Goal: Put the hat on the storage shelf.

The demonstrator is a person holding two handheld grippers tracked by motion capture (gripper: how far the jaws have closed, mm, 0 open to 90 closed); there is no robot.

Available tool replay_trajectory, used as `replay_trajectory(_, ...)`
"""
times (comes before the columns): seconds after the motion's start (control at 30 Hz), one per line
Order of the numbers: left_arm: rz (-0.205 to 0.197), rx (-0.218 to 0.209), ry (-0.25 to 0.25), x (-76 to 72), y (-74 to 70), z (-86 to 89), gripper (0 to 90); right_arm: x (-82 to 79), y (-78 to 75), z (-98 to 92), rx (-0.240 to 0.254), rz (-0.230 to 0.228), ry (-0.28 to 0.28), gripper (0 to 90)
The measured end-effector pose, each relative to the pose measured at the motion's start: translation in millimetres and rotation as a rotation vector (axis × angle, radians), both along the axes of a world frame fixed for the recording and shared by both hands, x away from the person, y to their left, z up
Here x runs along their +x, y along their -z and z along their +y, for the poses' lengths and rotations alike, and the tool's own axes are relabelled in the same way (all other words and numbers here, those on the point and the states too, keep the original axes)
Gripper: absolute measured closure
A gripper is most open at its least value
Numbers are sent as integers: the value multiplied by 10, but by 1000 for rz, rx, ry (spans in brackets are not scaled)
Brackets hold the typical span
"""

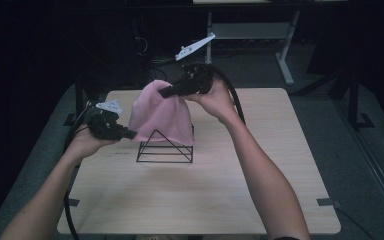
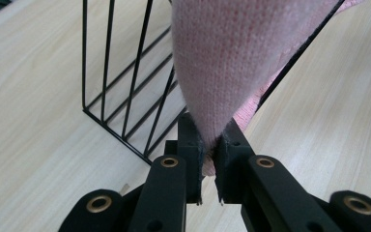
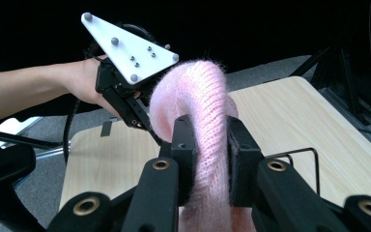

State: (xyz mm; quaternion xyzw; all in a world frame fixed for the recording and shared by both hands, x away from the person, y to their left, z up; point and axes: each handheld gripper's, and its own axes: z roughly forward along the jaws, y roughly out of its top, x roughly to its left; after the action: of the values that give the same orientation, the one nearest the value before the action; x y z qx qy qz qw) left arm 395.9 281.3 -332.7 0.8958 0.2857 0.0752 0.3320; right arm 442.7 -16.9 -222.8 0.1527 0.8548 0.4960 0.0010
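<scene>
Cloth (image 1: 161,116), pink and knitted, hangs between our two grippers over the black wire rack (image 1: 166,147), which stands toward the far edge of the table (image 1: 260,200), near its middle. Our left gripper (image 1: 131,134) pinches a low corner; our right gripper (image 1: 166,92) clamps a thick fold at the top. We hold it spread so it can drape over the rack; it seems to touch the wire already, though we can't be sure.
</scene>
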Motion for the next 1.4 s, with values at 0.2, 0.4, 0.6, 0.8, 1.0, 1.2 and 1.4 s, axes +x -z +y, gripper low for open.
replay_trajectory(0.2, 4, 27, -5, -22, 78, -11, 825, -7, 85, 41, -1, 12, -7, 767)
replay_trajectory(0.4, 12, 48, -10, -23, 151, 27, 826, -13, 170, 73, -9, 18, -10, 762)
replay_trajectory(0.6, 26, 55, -7, -22, 218, 26, 825, -18, 268, 79, -16, 27, -17, 757)
replay_trajectory(0.8, 48, 74, -10, -5, 332, 16, 825, -29, 396, 94, -20, 44, -21, 757)
replay_trajectory(1.0, 42, 132, -9, 4, 412, -25, 825, -42, 490, 110, -31, 57, -30, 756)
replay_trajectory(1.2, 72, 107, -12, 8, 537, 6, 825, -64, 596, 120, -46, 73, -40, 752)
replay_trajectory(1.4, 73, 120, -16, -9, 627, -10, 825, -63, 683, 134, -57, 92, -57, 742)
